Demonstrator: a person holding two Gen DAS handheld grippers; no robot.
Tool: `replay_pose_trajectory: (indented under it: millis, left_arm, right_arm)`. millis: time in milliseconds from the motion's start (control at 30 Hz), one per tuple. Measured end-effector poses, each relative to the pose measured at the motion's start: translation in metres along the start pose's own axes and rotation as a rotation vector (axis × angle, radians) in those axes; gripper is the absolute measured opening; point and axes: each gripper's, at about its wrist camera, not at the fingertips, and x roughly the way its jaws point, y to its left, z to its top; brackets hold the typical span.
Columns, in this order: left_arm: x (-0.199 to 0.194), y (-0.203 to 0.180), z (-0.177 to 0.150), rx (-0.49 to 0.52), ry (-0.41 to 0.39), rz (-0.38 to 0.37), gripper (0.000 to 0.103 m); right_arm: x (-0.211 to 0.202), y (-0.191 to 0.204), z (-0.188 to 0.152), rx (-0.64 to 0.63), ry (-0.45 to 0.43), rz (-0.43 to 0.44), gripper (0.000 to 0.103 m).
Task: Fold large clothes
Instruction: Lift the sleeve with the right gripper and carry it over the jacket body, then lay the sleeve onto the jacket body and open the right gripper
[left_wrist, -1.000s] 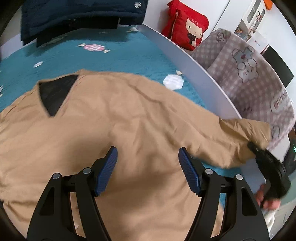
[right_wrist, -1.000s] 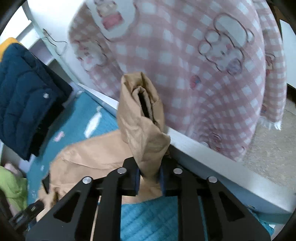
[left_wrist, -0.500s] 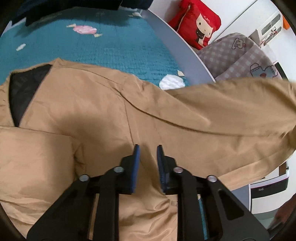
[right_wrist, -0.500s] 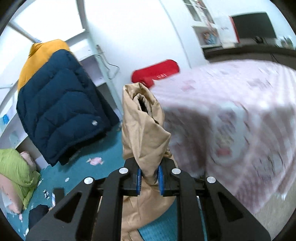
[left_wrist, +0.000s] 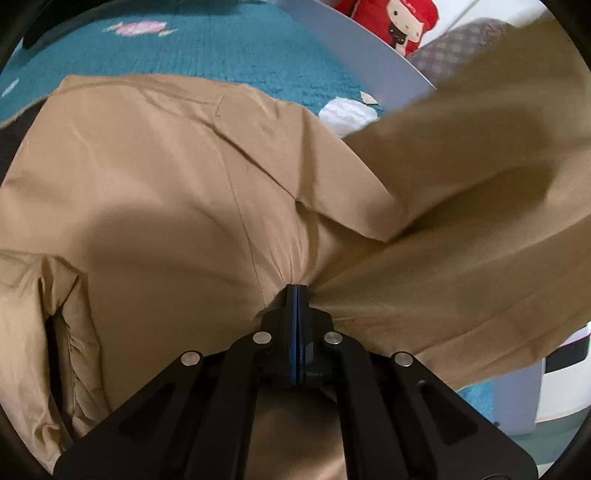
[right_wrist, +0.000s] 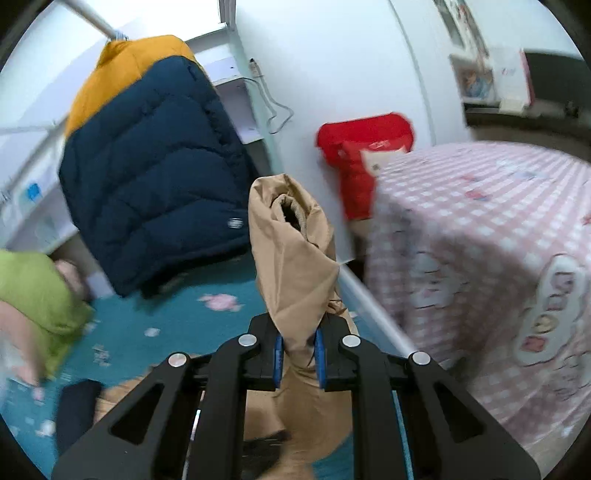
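A large tan jacket (left_wrist: 166, 177) lies spread on the teal bed cover (left_wrist: 221, 48). My left gripper (left_wrist: 296, 291) points down at its middle. It is shut, and the cloth puckers into folds that run out from the closed tips. One sleeve (left_wrist: 37, 314) lies folded in at the left. The other sleeve (left_wrist: 480, 147) hangs lifted across the right side. In the right wrist view my right gripper (right_wrist: 298, 347) is shut on that sleeve, and the cuff (right_wrist: 291, 236) stands up above the pads. The jacket's dark lining (right_wrist: 74, 413) shows below.
A navy and yellow puffer jacket (right_wrist: 155, 166) hangs at the head of the bed. A red pillow (right_wrist: 365, 147) leans on the wall beside a pink checked blanket (right_wrist: 480, 240). Green cloth (right_wrist: 33, 288) lies at the left. The grey bed rail (left_wrist: 369, 62) runs along the right.
My left gripper came down onto the jacket and closed from wide open to shut. My right gripper rose with the sleeve, which now hangs over the jacket's right side.
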Motion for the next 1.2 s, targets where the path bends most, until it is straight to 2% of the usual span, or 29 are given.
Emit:
replay_pose_trajectory:
  millis: [133,233,300,367,467,567,700,800,833,967,1067,1133,1200]
  left_arm:
    - [0.0,0.0,0.0,-0.008,-0.017,-0.002,0.0]
    - [-0.003,0.0,-0.002,-0.006,-0.022,0.005,0.0]
    - [-0.005,-0.006,-0.003,0.023,-0.03,0.045,0.0]
    - [-0.007,-0.011,-0.004,0.045,-0.03,0.089,0.0]
    - [-0.016,-0.014,-0.005,0.051,-0.01,0.145,0.0]
    - [-0.035,-0.01,-0.013,0.105,0.01,0.176,0.0]
    - [-0.066,0.012,-0.035,0.147,0.029,0.206,0.0]
    - [-0.093,0.042,-0.061,0.172,0.026,0.25,0.001]
    - [-0.105,0.054,-0.071,0.173,0.022,0.242,0.0]
    - [-0.141,0.093,-0.104,0.112,0.02,0.224,0.001]
    - [-0.164,0.11,-0.122,0.087,0.005,0.269,0.001]
    - [-0.175,0.133,-0.137,0.062,0.041,0.329,0.001]
    - [-0.19,0.159,-0.153,0.005,0.031,0.343,0.001]
  right_arm:
    - [0.013,0.061,0.003,-0.074,0.061,0.121,0.012]
    - [0.027,0.107,-0.006,-0.159,0.099,0.156,0.012]
    - [0.036,0.127,-0.012,-0.181,0.136,0.183,0.012]
    - [0.049,0.151,-0.021,-0.231,0.165,0.168,0.012]
    - [0.06,0.168,-0.029,-0.231,0.202,0.181,0.012]
    - [0.068,0.187,-0.039,-0.255,0.247,0.203,0.012]
    - [0.069,0.223,-0.054,-0.32,0.286,0.244,0.012]
    - [0.071,0.243,-0.067,-0.34,0.31,0.273,0.012]
    - [0.073,0.253,-0.073,-0.346,0.325,0.291,0.012]
    - [0.088,0.28,-0.101,-0.375,0.386,0.297,0.012]
    - [0.103,0.291,-0.122,-0.38,0.437,0.303,0.012]
    - [0.11,0.295,-0.132,-0.369,0.472,0.318,0.012]
    - [0.118,0.3,-0.146,-0.372,0.504,0.311,0.012]
